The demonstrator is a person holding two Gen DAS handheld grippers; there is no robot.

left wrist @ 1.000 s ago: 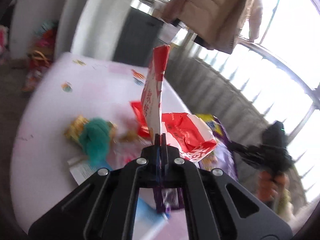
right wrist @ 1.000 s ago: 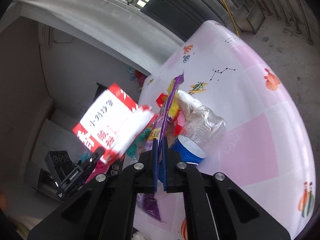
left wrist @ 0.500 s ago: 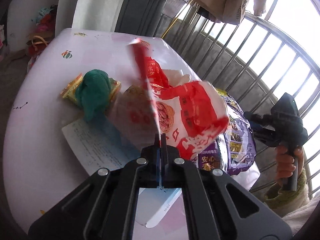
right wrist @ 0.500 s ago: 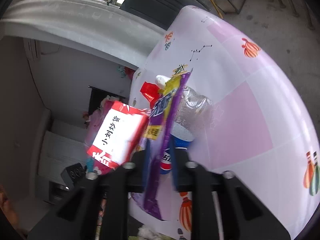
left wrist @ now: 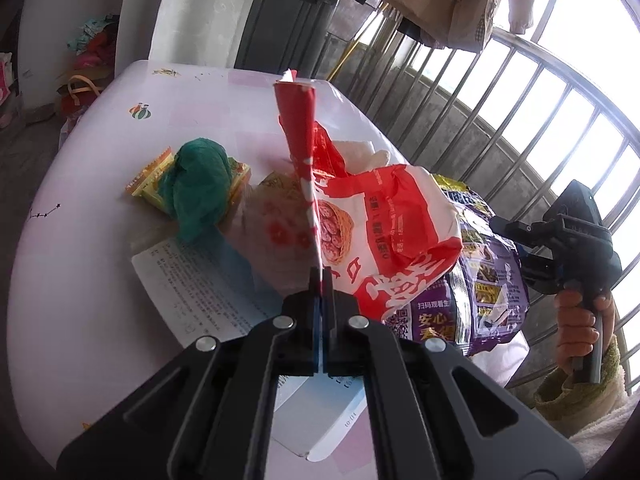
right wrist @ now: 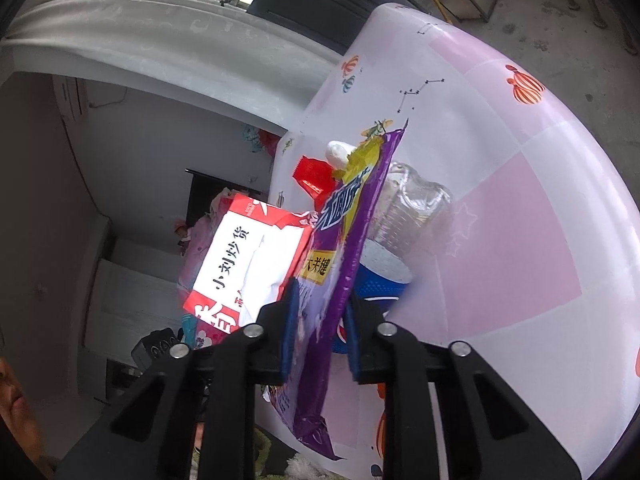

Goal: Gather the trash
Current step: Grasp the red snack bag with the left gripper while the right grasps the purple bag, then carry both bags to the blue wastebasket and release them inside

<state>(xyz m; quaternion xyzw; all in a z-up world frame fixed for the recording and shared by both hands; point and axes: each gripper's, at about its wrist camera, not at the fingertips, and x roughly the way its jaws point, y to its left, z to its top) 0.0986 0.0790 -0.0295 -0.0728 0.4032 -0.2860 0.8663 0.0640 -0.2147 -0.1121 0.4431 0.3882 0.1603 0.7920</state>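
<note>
My left gripper [left wrist: 321, 280] is shut on the edge of a red and white snack bag [left wrist: 384, 216], which stands up over the pink table [left wrist: 80, 280]. Beside it a purple snack bag [left wrist: 484, 280] hangs at the table's right edge. My right gripper [right wrist: 322, 330] has that purple bag [right wrist: 344, 240] standing between its blue pads [right wrist: 290, 328]. Its jaws are closing, with a small gap still showing beside the bag. In the left wrist view the right gripper [left wrist: 520, 240] is at the purple bag, with a person's hand on its handle.
A green crumpled net [left wrist: 200, 188] lies on a yellow wrapper [left wrist: 146, 182], next to a printed sheet [left wrist: 192, 280]. A clear bottle with a blue label [right wrist: 408, 208], a white wad [right wrist: 338, 152] and a small red wrapper [right wrist: 314, 176] lie behind the purple bag. Metal railing [left wrist: 500, 92] stands beyond the table.
Both grippers came down toward the table with their bags. The right gripper, shut on the purple bag a second ago, spread its jaws and has since narrowed them. The left stayed shut.
</note>
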